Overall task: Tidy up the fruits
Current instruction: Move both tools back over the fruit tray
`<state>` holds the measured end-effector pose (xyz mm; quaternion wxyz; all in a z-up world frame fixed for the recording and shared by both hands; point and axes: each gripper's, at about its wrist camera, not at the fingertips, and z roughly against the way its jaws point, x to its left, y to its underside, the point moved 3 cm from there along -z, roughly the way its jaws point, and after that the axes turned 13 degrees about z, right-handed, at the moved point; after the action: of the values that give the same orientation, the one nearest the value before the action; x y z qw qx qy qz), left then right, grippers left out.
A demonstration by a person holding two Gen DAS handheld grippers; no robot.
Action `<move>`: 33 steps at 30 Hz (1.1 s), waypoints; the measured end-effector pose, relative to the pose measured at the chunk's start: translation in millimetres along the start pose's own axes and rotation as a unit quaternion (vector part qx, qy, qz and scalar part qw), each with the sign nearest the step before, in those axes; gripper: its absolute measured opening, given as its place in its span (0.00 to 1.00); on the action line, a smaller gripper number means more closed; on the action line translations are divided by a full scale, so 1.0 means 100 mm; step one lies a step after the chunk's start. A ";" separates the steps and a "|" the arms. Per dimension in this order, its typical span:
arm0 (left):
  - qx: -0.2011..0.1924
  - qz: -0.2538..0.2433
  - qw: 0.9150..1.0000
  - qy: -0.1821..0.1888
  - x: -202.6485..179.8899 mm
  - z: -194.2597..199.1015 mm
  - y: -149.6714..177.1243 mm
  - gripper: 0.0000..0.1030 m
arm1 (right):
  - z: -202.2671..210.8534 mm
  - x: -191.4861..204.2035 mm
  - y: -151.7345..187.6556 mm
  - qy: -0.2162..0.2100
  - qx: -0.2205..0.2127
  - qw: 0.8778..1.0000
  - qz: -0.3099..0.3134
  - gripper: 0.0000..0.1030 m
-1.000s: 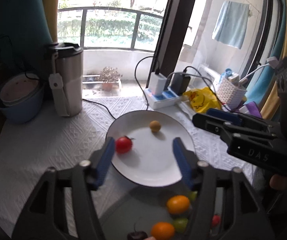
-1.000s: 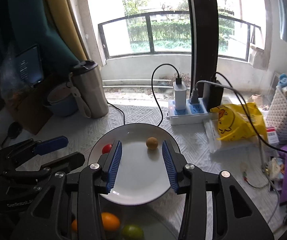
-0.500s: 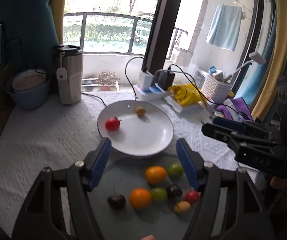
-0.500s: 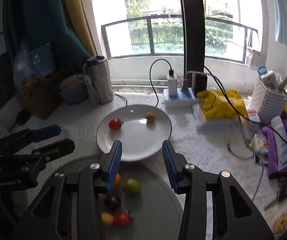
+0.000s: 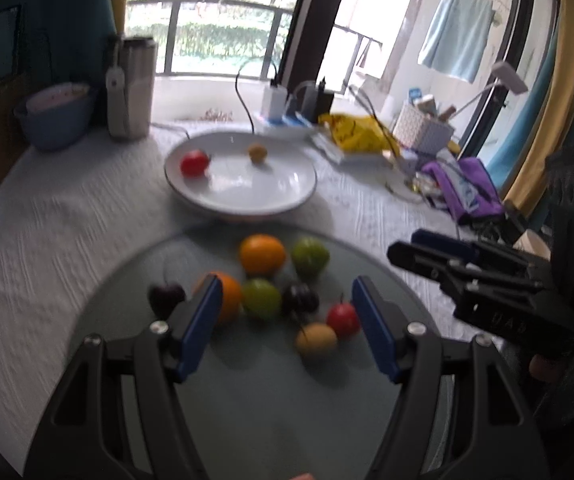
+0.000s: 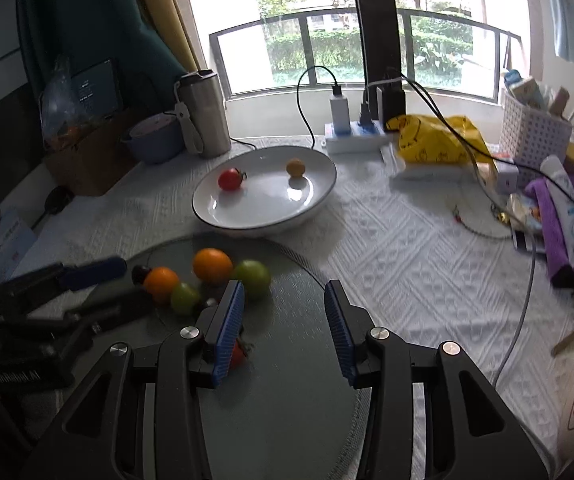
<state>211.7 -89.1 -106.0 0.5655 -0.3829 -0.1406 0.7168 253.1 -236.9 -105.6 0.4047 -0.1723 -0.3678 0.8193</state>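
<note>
A white plate (image 5: 299, 196) (image 6: 319, 196) holds a red cherry tomato (image 5: 194, 163) (image 6: 229, 179) and a small yellow fruit (image 5: 257, 153) (image 6: 295, 168). In front of it a round grey glass board (image 5: 247, 400) (image 6: 287, 400) carries several small fruits: oranges (image 5: 262, 254) (image 6: 211, 265), green ones (image 5: 310, 257) (image 6: 253, 278), dark cherries (image 5: 300, 298), a red tomato (image 5: 342, 319) and a yellow one (image 5: 316, 339). My left gripper (image 5: 287, 316) is open above these fruits. My right gripper (image 6: 283, 316) is open over the board, to the right of the fruits.
A steel tumbler (image 6: 203, 114), a blue bowl (image 6: 153, 138), a power strip with cables (image 6: 357, 140), a yellow bag (image 6: 439, 140) and a white basket (image 6: 535, 132) stand behind the plate. Purple cloth and clutter (image 6: 563, 216) lie at the right.
Both grippers have drawn back and down from the plate to the glass board. The left gripper now hovers close over the fruits. Both stay open and empty.
</note>
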 end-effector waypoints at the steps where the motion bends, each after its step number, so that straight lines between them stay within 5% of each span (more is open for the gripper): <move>1: 0.005 0.002 1.000 -0.003 0.00 -0.03 0.05 0.67 | 0.00 -0.02 0.03 -0.002 0.000 1.000 -0.003 0.43; 12: 0.039 -0.005 0.998 -0.040 -0.09 -0.25 0.33 0.64 | -0.06 -0.07 0.27 -0.036 0.009 0.999 -0.007 0.43; 21: 0.079 -0.013 0.996 -0.033 -0.13 -0.40 0.36 0.28 | -0.11 -0.01 0.28 -0.057 0.009 0.998 -0.003 0.43; 33: 0.083 -0.023 0.996 -0.018 -0.08 -0.29 0.38 0.28 | -0.20 0.23 0.25 -0.086 0.017 0.996 0.000 0.43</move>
<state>206.5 -115.3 -146.2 0.6090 -0.3185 -0.0997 0.7195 237.1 -219.0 -137.1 0.3746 -0.0941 -0.3877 0.8370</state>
